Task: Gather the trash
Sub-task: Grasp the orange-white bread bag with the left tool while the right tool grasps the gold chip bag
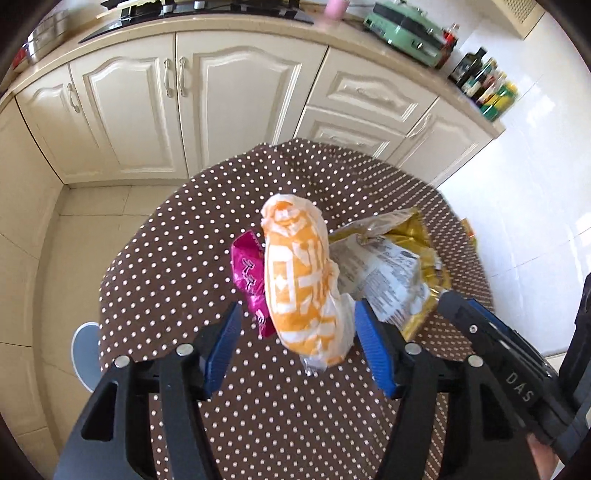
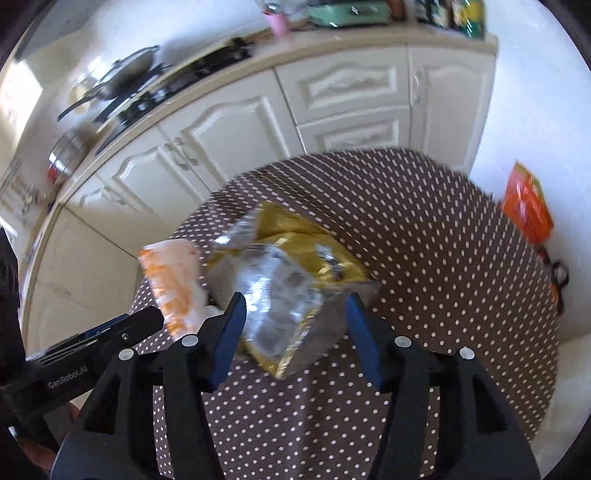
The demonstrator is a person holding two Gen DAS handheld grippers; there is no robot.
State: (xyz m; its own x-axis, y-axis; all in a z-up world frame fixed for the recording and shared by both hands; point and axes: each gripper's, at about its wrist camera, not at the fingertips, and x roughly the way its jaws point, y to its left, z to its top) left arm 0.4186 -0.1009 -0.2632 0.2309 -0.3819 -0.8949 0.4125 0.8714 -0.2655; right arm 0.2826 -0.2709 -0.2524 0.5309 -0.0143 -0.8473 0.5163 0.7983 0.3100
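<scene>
An orange-and-white wrapper (image 1: 301, 280) lies on the round brown polka-dot table (image 1: 177, 258), between the blue pads of my open left gripper (image 1: 297, 332). A crumpled pink wrapper (image 1: 249, 275) lies just left of it. A gold-and-silver snack bag (image 1: 391, 269) lies to its right. In the right wrist view my right gripper (image 2: 293, 325) is open, its jaws on either side of the gold-and-silver bag (image 2: 280, 288). The orange-and-white wrapper (image 2: 173, 280) and the left gripper's finger (image 2: 110, 328) show at the left. The pink wrapper is hidden there.
Cream kitchen cabinets (image 1: 207, 103) stand behind the table, with a hob, a green appliance (image 1: 410, 31) and bottles (image 1: 484, 83) on the counter. An orange packet (image 2: 528, 206) lies past the table's right edge. Tiled floor surrounds the table.
</scene>
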